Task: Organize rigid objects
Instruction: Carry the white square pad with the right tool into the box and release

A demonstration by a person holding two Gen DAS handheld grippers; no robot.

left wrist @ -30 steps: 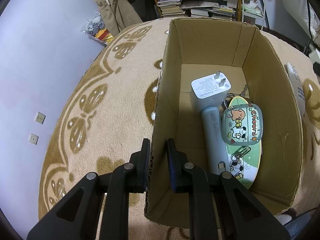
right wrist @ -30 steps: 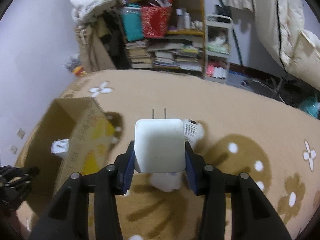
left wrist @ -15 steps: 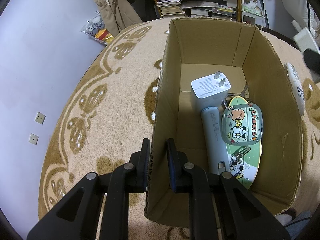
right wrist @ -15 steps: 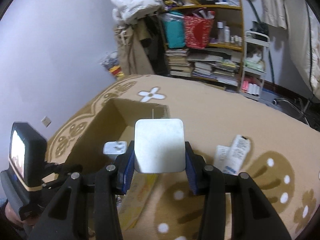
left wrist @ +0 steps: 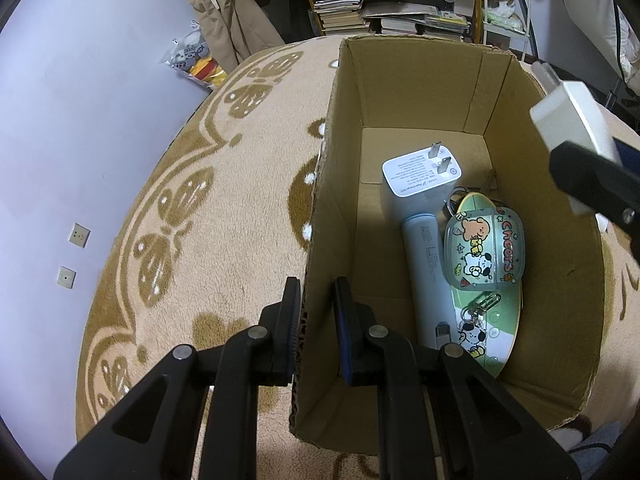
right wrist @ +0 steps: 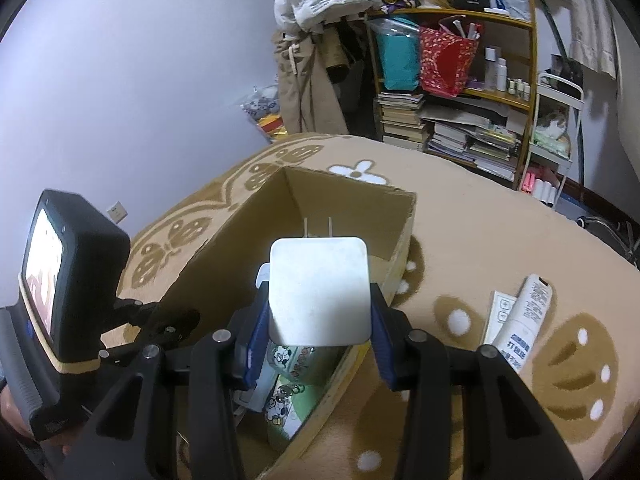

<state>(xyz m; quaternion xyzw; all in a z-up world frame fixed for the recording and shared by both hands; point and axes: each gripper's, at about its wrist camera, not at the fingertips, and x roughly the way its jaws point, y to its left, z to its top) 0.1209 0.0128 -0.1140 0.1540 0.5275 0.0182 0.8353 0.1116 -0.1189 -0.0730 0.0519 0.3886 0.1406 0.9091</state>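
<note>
The step in hand is carrying a white charger (right wrist: 319, 290) to the cardboard box (left wrist: 404, 80): the right claw (right wrist: 319, 312) is clamped on its sides, prongs pointing away, and holds it above the box's right wall. The left claw (left wrist: 316, 320) is pinched shut on the box's left wall, steadying it. Next, I judge, the charger must go down into the free floor beside the other charger (left wrist: 422, 174), power bank (left wrist: 426, 264) and cartoon case (left wrist: 484, 254), then be let go.
</note>
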